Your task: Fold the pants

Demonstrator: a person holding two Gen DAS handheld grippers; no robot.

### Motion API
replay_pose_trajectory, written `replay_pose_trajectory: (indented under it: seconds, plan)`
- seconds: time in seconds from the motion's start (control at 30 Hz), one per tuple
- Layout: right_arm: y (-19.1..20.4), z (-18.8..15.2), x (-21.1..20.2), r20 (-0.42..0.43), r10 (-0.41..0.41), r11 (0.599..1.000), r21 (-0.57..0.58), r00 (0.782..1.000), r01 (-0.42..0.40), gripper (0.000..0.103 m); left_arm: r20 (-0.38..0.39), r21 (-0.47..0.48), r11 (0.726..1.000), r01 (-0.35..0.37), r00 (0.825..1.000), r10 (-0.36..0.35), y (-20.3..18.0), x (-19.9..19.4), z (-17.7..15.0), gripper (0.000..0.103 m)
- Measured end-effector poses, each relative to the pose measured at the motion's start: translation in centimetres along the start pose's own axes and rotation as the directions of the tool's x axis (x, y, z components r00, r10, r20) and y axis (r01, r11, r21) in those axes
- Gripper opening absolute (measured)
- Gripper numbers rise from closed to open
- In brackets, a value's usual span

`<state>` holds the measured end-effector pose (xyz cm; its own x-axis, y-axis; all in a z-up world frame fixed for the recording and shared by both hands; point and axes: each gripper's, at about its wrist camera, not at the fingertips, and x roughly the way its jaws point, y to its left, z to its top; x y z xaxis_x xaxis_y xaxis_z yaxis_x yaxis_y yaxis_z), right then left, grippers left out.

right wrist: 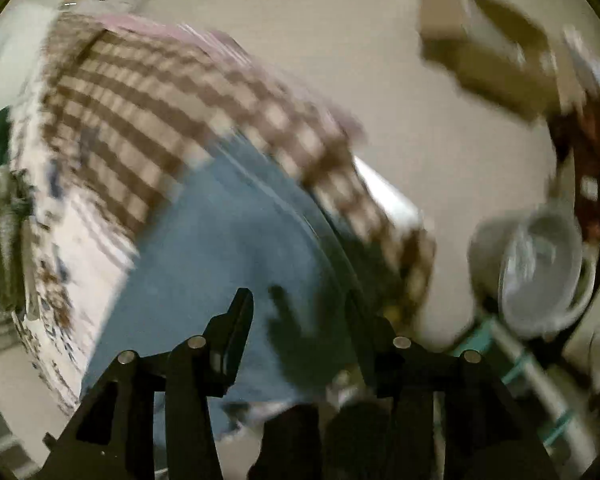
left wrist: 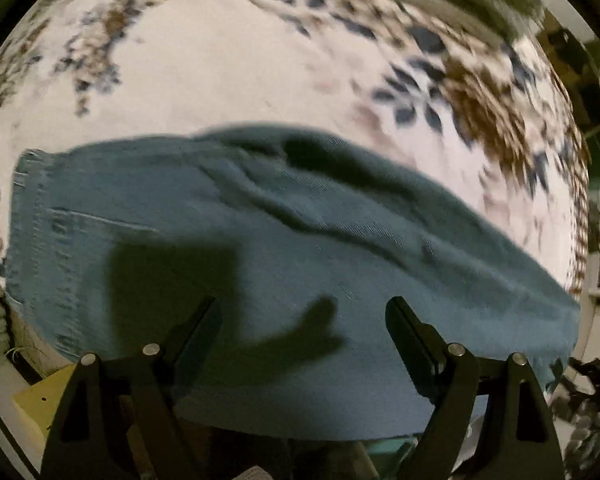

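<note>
Blue-grey pants point(left wrist: 228, 240) lie across a bed covered by a white floral sheet point(left wrist: 220, 60), folded into a wide band with a hem at the left. My left gripper point(left wrist: 302, 308) is open above the pants' near edge, holding nothing; its shadow falls on the cloth. In the right wrist view, blurred by motion, the pants point(right wrist: 220, 248) hang over the bed's edge. My right gripper point(right wrist: 304, 304) is open just above the cloth, its right finger half hidden in blur.
A brown checked blanket point(right wrist: 148, 112) lies over the bed corner. On the floor are a cardboard box point(right wrist: 488, 48) and a white bucket point(right wrist: 540, 268). A yellow object point(left wrist: 40, 400) sits low left of the left gripper.
</note>
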<state>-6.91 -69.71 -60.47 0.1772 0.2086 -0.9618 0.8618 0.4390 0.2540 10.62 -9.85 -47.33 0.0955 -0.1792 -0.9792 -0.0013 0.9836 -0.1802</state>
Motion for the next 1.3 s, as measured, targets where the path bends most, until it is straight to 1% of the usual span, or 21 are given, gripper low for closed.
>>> replay_pose_trajectory:
  seconds: [0.03,0.07,0.13,0.2,0.27,0.3,0.33,0.37,0.43,0.47,0.5,0.6,0.67,0.73,0.8,0.87,0.9,1.0,1.1,1.2,1.3]
  plan:
    - [-0.8,-0.7,1.0,-0.027,0.024,0.999,0.030,0.999,-0.024,0.046,-0.007,0.013,1.000,-0.001,1.000,0.001,-0.4,0.3,-0.2,0.083]
    - [-1.2,-1.3,1.4,-0.022,0.028,0.998,0.052,0.999,-0.027,0.017,-0.016,0.028,1.000,-0.003,1.000,0.003,-0.8,0.5,-0.4,0.083]
    - [-1.0,-2.3,0.6,0.055,-0.009,1.000,0.025,0.998,0.008,0.010,-0.030,0.055,0.998,0.001,1.000,0.001,-1.5,0.8,-0.7,0.083]
    - [-0.1,-3.0,-1.8,0.197,-0.062,0.996,-0.052,0.978,0.074,0.007,-0.036,0.073,0.997,0.006,0.999,-0.003,-2.0,1.0,-0.9,0.083]
    - [0.5,-2.8,-2.4,0.260,-0.196,0.967,-0.111,0.945,0.231,0.007,-0.039,0.087,0.996,0.006,0.999,-0.003,-2.3,1.2,-1.1,0.083]
    - [0.3,-2.4,-1.9,0.238,-0.259,0.944,-0.144,0.936,0.298,0.007,-0.043,0.092,0.996,0.006,0.999,-0.002,-2.4,1.3,-1.1,0.083]
    - [0.0,-1.7,-1.3,0.189,-0.283,0.936,-0.160,0.940,0.313,0.008,-0.050,0.097,0.995,0.008,0.999,-0.003,-2.6,1.5,-1.1,0.083]
    - [-0.2,-1.3,-1.1,0.157,-0.284,0.937,-0.163,0.946,0.309,0.008,-0.053,0.100,0.995,0.009,0.999,-0.004,-2.9,1.7,-1.1,0.083]
    - [0.1,-0.5,-2.4,0.166,-0.169,0.966,-0.168,0.972,0.197,0.020,-0.051,0.106,0.994,0.012,0.999,-0.007,-3.2,1.7,-1.0,0.083]
    - [0.4,-0.1,-3.0,0.189,-0.116,0.975,-0.166,0.975,0.148,0.039,-0.038,0.103,0.994,0.024,0.999,-0.020,-3.7,1.6,-1.1,0.083]
    - [1.2,0.5,-3.6,0.205,-0.073,0.979,-0.172,0.976,0.110,0.051,-0.031,0.111,0.994,0.018,0.999,-0.015,-4.0,1.6,-1.0,0.083]
    - [3.6,3.2,-2.8,0.186,0.010,0.983,-0.183,0.982,0.025,0.051,-0.022,0.114,0.993,0.020,1.000,-0.018,-4.8,1.7,-0.5,0.084]
    - [5.3,5.3,-0.8,0.155,-0.010,0.982,-0.185,0.988,0.039,0.051,-0.020,0.112,0.993,0.024,1.000,-0.022,-5.4,1.8,-0.1,0.084]
    - [6.2,6.6,1.3,0.120,-0.082,0.975,-0.199,0.989,0.104,0.049,-0.015,0.115,0.993,0.028,1.000,-0.027,-5.8,1.7,0.2,0.083]
    - [7.4,6.5,1.1,0.179,-0.138,0.957,-0.230,0.974,0.178,0.016,-0.005,0.121,0.992,0.028,1.000,-0.027,-6.1,1.5,0.4,0.083]
    - [8.3,5.3,0.2,0.243,-0.149,0.941,-0.264,0.959,0.213,0.009,0.003,0.131,0.991,0.028,1.000,-0.028,-6.5,1.4,0.6,0.083]
    - [8.7,4.4,-0.7,0.284,-0.143,0.935,-0.275,0.948,0.224,0.008,0.027,0.126,0.992,-0.023,0.999,0.020,-6.7,1.4,0.8,0.083]
    - [9.5,1.6,-3.5,0.390,-0.117,0.916,-0.313,0.913,0.251,0.007,0.024,0.125,0.992,-0.018,1.000,0.015,-7.6,1.4,0.9,0.084]
    - [9.8,0.2,-6.1,0.453,-0.076,0.909,-0.335,0.888,0.248,0.007,0.028,0.124,0.992,-0.013,1.000,0.010,-6.8,0.5,1.3,0.083]
    - [10.2,1.0,-8.5,0.479,-0.062,0.908,-0.337,0.875,0.248,0.007,0.016,0.122,0.992,-0.016,1.000,0.014,-6.8,0.7,0.9,0.083]
    - [9.9,2.7,-7.6,0.465,-0.086,0.916,-0.312,0.881,0.254,0.008,0.014,0.114,0.993,-0.014,1.000,0.012,-6.8,0.8,0.8,0.083]
